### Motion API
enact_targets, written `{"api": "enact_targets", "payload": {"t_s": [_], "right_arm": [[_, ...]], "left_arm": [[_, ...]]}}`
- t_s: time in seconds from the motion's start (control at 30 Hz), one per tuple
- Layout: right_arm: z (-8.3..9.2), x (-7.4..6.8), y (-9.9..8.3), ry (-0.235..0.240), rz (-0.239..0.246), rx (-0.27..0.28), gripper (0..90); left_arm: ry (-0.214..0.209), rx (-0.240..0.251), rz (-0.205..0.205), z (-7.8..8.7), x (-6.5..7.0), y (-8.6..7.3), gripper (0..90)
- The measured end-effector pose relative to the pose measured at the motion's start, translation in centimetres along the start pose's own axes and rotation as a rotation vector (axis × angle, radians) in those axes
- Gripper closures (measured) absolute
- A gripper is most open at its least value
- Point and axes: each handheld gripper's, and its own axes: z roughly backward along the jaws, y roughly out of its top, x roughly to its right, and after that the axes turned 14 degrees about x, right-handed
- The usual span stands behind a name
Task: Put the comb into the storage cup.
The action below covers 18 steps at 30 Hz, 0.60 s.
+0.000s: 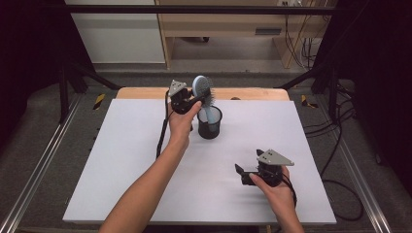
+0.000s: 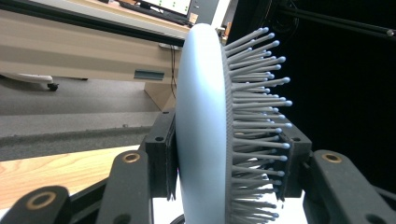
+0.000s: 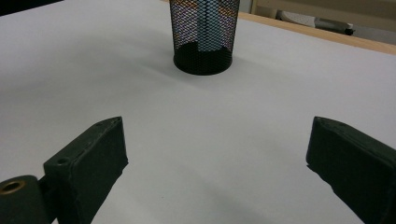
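Note:
A light-blue hairbrush [image 1: 201, 87] with grey bristles stands upright, its handle down inside a black mesh cup [image 1: 210, 124] at the back middle of the white table sheet [image 1: 121, 165]. My left gripper [image 1: 199, 100] is shut on the brush head. In the left gripper view the brush [image 2: 201, 116] sits between the pads [image 2: 161, 154], one on its smooth back and one against the bristles. My right gripper [image 1: 241, 174] rests open near the front right, jaws toward the cup. The right gripper view shows the mesh cup [image 3: 204, 37] ahead of my open right gripper [image 3: 215, 149], with nothing between the jaws.
A wooden table edge [image 1: 145, 93] shows behind the white sheet. Black frame posts [image 1: 65, 82] stand at both back corners. Cables [image 1: 340, 145] trail on the floor at the right. A wooden cabinet [image 1: 218, 24] stands beyond the table.

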Motion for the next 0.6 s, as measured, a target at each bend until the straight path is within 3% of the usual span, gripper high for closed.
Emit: {"api": "enact_targets", "payload": {"t_s": [0.6], "right_arm": [[-0.02, -0.1, -0.06, 0.006, 0.003, -0.003, 5.2]], "left_arm": [[-0.002, -0.01, 0.01, -0.01, -0.02, -0.63, 50.9]]}}
